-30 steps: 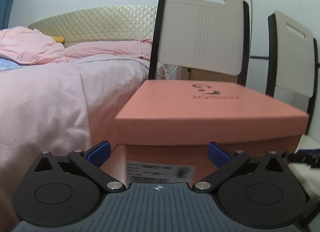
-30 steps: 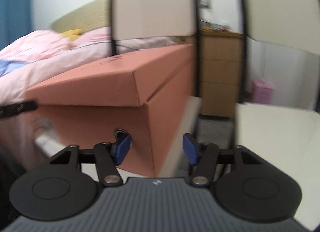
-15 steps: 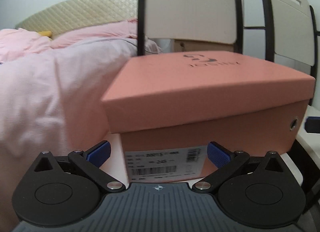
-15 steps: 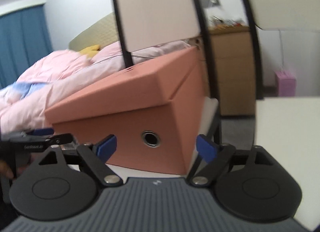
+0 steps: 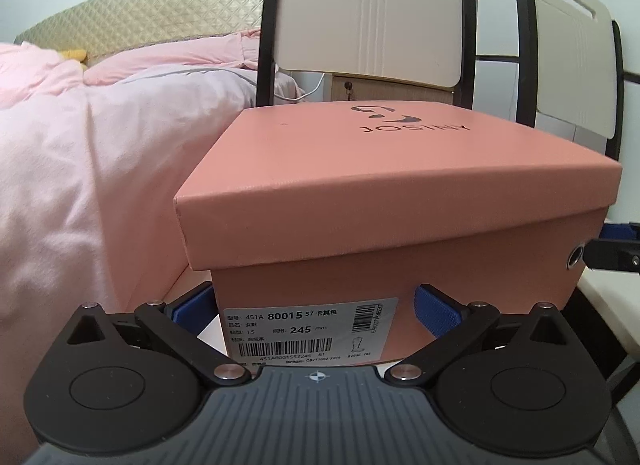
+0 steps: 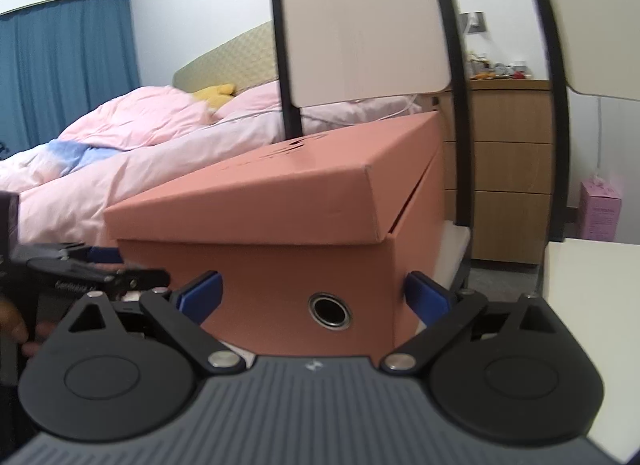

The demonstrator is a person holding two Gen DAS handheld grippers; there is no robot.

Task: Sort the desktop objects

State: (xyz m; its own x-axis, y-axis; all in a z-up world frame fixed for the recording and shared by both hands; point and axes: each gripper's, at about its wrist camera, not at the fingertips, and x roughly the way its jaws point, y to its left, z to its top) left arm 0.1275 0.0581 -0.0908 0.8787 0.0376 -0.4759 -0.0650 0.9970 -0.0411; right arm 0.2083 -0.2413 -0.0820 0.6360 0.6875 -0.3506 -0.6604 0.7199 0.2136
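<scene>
Pink bedding (image 5: 88, 153) fills the far left of the left wrist view, with the quilted headboard (image 5: 160, 21) behind it. Next comes the left gripper (image 5: 316, 307), its jaws spread wide to either side of the labelled end of the box (image 5: 400, 201), the blue pads roughly level with the end wall's two corners; whether they touch the card I cannot tell, and they hold nothing. The salmon shoe box sits on a white seat (image 6: 452, 249) between the bed and the chair back (image 5: 372, 13), lid on but, in the right wrist view, riding up at the far corner. Further right, the right gripper (image 6: 316, 297) faces the end with the metal eyelet (image 6: 330, 311), jaws likewise wide open around that end and gripping nothing; the left gripper's tip shows at that view's left edge. A dresser (image 6: 508, 169) and the white desk (image 6: 592, 325) close the right side. The risk, as I judge it, is a lift by the lid's rim: the loose lid would come away and the base stay or drop. A squeeze on thin card walls may also buckle them, and uneven pressure from the two ends could twist the box off the seat.
</scene>
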